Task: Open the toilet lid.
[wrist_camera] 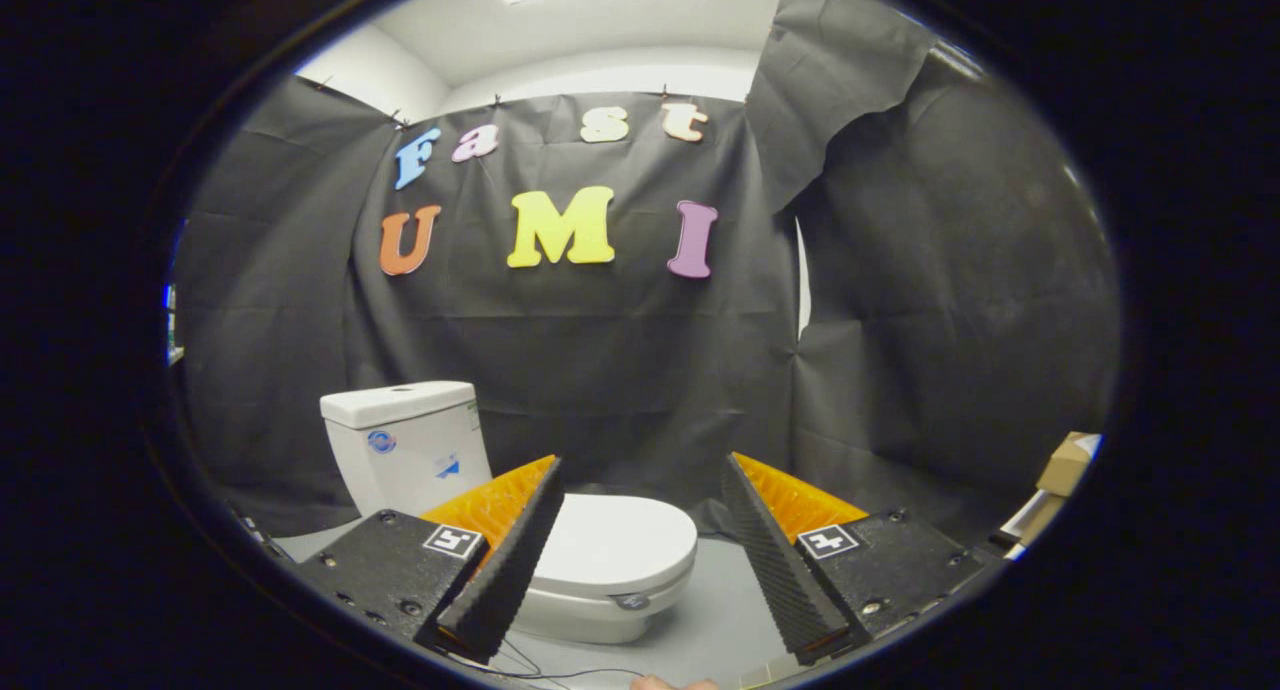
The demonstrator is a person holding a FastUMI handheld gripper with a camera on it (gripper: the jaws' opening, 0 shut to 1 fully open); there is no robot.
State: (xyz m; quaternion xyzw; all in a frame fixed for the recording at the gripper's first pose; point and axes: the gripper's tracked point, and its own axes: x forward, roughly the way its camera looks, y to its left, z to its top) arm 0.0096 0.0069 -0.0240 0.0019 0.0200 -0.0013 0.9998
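While nothing is yet held, seen from just behind the gripper point(640, 480), fingers spread wide apart and pinching nothing. Furthest left, black cloth wall point(280, 370), creased and matte. Next, the toilet point(560, 530) on a grey floor point(720, 620): a boxy white tank point(405, 450) with a flat top, glossy, hard, probably ceramic. Just right of the tank and lower, the toilet lid point(610, 545), down and closed, a smooth white oval, slightly domed, partly hidden behind the left finger point(510, 560) and reaching into the gap between both fingers, just ahead of the tips. Judged light and stiff, likely plastic, hinged at the tank end; slick surface, so pads may slip. Best hold judged at the front rim, the end farthest from the tank, where a thin overhanging lip offers an edge to hook under or pinch. Further right, the right finger point(780, 560), ridged along its inner face like the left. Far right, brown cardboard boxes point(1065, 465) near the cloth.
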